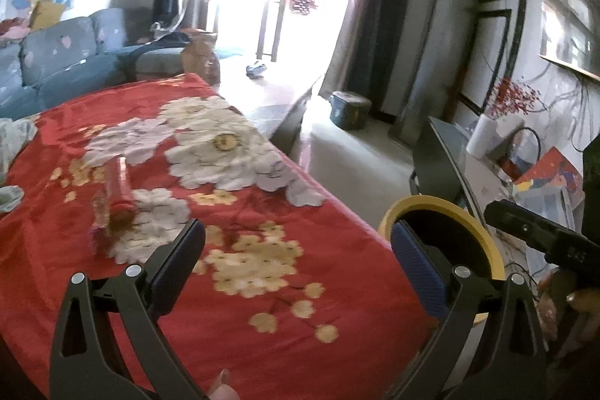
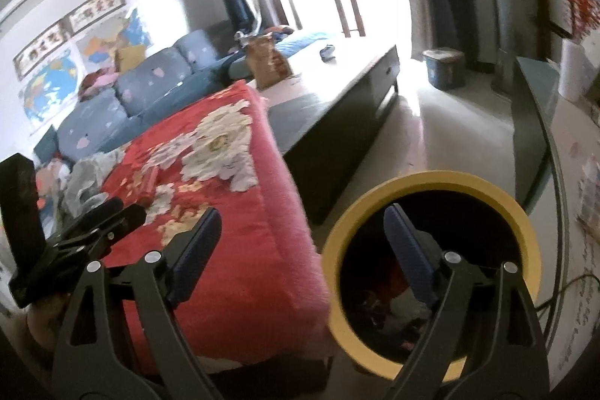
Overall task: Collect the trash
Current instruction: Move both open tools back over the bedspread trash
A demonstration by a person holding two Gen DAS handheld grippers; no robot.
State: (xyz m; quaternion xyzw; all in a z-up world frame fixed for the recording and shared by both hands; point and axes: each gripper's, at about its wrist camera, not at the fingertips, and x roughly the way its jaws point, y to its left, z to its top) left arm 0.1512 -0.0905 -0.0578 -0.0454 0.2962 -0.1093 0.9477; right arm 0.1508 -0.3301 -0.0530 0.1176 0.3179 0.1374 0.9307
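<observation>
A red wrapper (image 1: 116,201) lies on the red flowered cloth (image 1: 262,325) covering the table; it also shows small in the right wrist view (image 2: 148,184). My left gripper (image 1: 296,257) is open and empty, above the cloth, right of the wrapper. A yellow-rimmed bin (image 2: 431,272) stands on the floor beside the table, with trash inside; its rim shows in the left wrist view (image 1: 480,227). My right gripper (image 2: 300,242) is open and empty, over the table edge and bin rim. Crumpled grey plastic (image 2: 88,182) lies at the table's far left.
A blue sofa (image 1: 56,66) stands behind the table. A dark low table (image 2: 337,115) with a brown bag (image 2: 268,64) is ahead. A blue bucket (image 2: 444,68) sits on the floor. A side counter (image 2: 562,145) with a paper roll is at right.
</observation>
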